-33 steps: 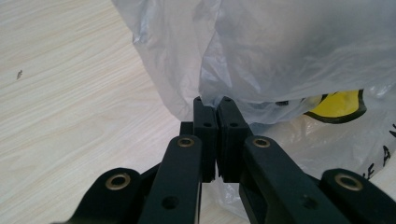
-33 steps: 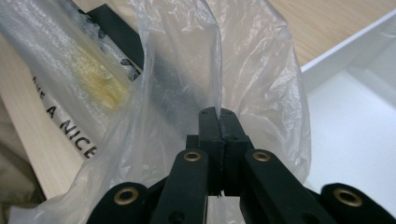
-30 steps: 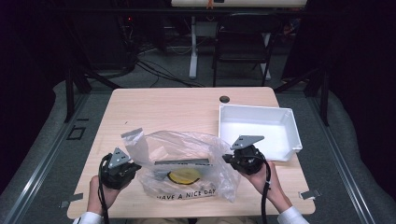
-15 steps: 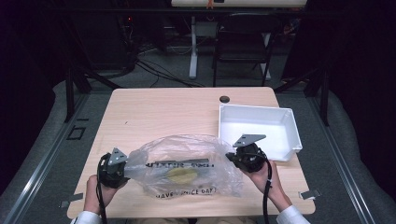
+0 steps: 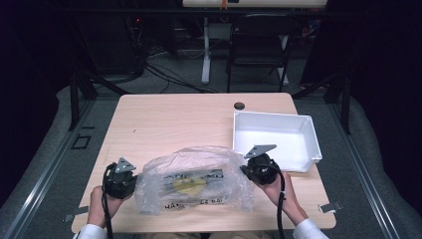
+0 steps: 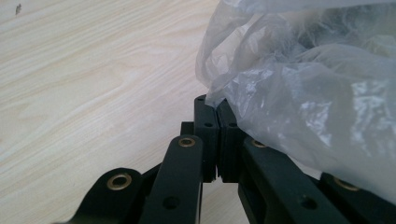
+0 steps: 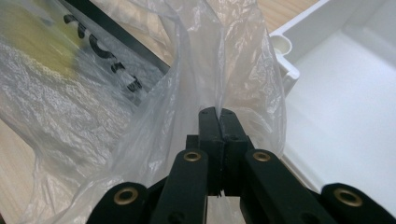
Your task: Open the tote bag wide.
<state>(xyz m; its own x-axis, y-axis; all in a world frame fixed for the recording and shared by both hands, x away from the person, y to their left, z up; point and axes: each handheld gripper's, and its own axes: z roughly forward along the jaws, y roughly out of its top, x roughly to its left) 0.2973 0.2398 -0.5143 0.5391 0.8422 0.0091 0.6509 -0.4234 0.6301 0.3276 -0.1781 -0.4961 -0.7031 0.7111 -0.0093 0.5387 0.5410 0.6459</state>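
Near the counter's [image 5: 164,117] front edge, left tongs [image 5: 130,180] and right tongs [image 5: 247,169] each clamp a clear plastic bag [image 5: 194,181], stretched between them beside a white tray [image 5: 303,130].

High view overhead, facing forward-down; both gripper views close, sharing plastic bag [image 5: 194,184].

Bench stock, counted by kind.
One wooden bench [image 5: 164,124]; one clear plastic bag [image 5: 196,181] at near centre, printed with black lettering, with one yellow item [image 5: 189,185] showing through it; one white tray [image 5: 311,132] at right; one small dark round disc [image 5: 239,105] at the far edge; two tongs, left tongs [image 5: 130,181] and right tongs [image 5: 247,171], one at each end of the bag; two hands; one chair [image 5: 259,47] on the floor beyond.
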